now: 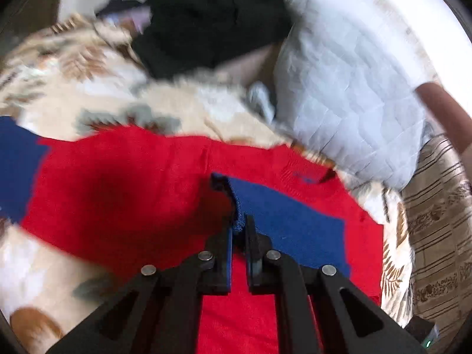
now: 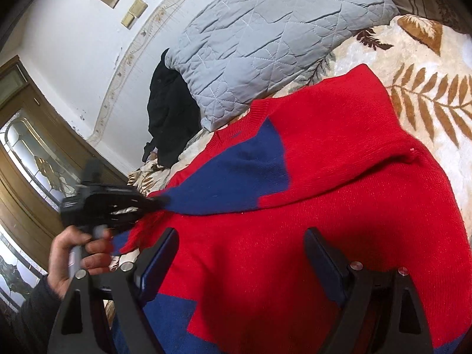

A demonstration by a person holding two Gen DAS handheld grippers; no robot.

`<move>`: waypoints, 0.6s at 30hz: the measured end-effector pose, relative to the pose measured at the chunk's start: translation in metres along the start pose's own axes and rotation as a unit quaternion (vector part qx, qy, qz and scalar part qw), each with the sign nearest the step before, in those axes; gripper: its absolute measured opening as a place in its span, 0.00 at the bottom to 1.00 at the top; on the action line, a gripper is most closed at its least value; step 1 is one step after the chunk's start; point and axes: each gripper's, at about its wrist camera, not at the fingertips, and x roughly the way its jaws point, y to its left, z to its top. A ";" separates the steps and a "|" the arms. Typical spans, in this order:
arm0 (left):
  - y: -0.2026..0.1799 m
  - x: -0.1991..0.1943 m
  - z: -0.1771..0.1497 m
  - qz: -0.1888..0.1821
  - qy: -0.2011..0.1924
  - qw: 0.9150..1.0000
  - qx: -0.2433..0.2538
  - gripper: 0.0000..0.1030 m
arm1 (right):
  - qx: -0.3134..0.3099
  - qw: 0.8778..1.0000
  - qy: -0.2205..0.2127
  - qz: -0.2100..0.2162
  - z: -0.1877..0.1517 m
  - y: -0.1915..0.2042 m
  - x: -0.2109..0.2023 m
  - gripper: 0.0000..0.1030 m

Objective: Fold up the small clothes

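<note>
A red knit sweater (image 1: 124,183) with blue sleeves lies spread on a leaf-patterned blanket. My left gripper (image 1: 239,224) is shut on the blue sleeve (image 1: 283,221) and holds it folded over the red body. In the right wrist view the same sweater (image 2: 339,206) fills the middle, with the blue sleeve (image 2: 236,177) stretched across it to the left gripper (image 2: 159,202). My right gripper (image 2: 242,253) is open and empty, its fingers just above the sweater's lower body.
A grey quilted pillow (image 1: 348,88) (image 2: 265,38) lies beyond the sweater. A black garment (image 1: 212,23) (image 2: 168,118) is heaped beside it. The leaf-patterned blanket (image 1: 88,67) (image 2: 421,88) covers the bed. A wooden door with glass (image 2: 26,153) stands at the left.
</note>
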 end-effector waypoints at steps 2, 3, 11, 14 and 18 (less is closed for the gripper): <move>0.009 0.018 -0.015 0.026 0.036 0.999 0.008 0.07 | 0.000 1.000 0.000 0.000 0.000 0.000 0.000 0.86; 0.019 0.032 -0.024 0.041 0.060 0.997 -0.006 0.07 | 0.000 1.000 0.001 -0.001 0.000 0.000 0.001 0.86; 0.032 0.034 -0.034 0.019 0.046 0.999 0.004 0.09 | 0.043 0.999 0.006 0.015 0.016 0.001 -0.009 0.86; 0.032 0.036 -0.036 0.015 0.040 0.999 0.010 0.09 | 0.072 0.997 -0.010 0.034 0.049 0.000 -0.014 0.86; 0.037 0.038 -0.034 0.009 0.041 0.999 0.003 0.09 | 0.127 0.991 -0.028 0.019 0.106 -0.033 0.002 0.86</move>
